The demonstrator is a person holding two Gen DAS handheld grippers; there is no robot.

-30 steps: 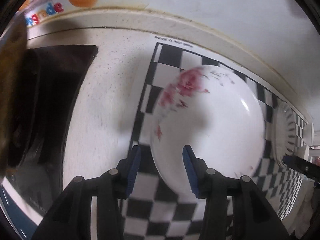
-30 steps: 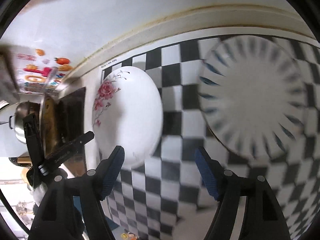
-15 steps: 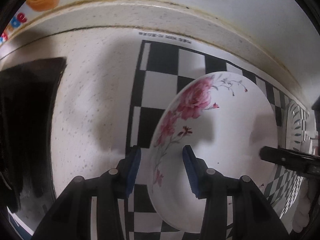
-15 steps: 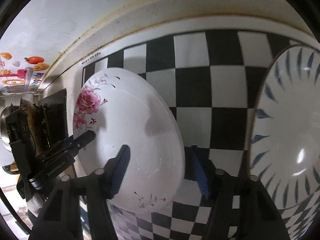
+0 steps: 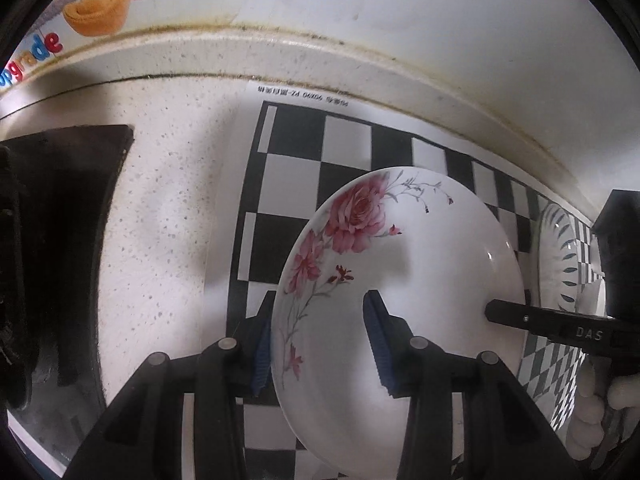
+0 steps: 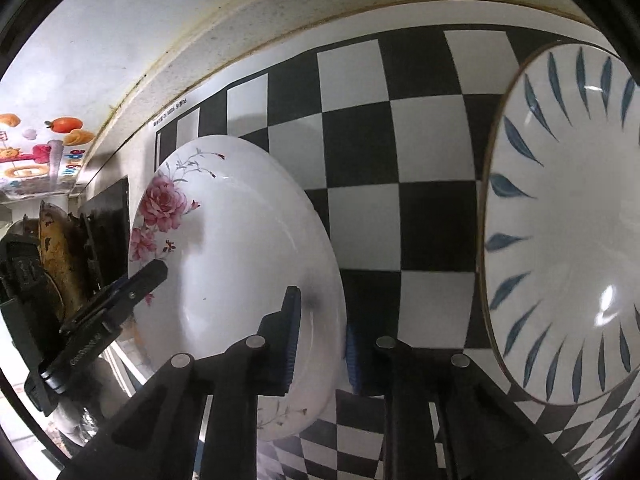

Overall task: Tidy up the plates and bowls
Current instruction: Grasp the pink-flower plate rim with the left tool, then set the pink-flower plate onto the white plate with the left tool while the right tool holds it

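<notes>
White porcelain fills the lower middle of the left wrist view: the rose plate [image 5: 404, 280] lies on the checkered mat [image 5: 304, 148], and the left gripper [image 5: 318, 336] has its two blue pads on either side of the plate's left rim, one outside and one over the inner face. The gap between them is wide, and I cannot tell if they already press the rim. At the right edge of the frame the right gripper [image 5: 560, 330] reaches the opposite rim, in front of the blue-leaf bowl [image 5: 560, 256]. Dark stove parts [image 5: 52, 248] occupy the left side on the speckled counter [image 5: 168, 216]. In the right wrist view, the right gripper [image 6: 320, 344] straddles the plate's [image 6: 236, 264] right rim with a narrow gap, so it probably pinches the edge, though contact is not clear. The left gripper [image 6: 132, 284] appears at the left of the frame on the far rim. Holding both sides would, I think, keep the shallow plate level for lifting. The bowl [image 6: 572, 216] sits at the right, apart from the plate.
</notes>
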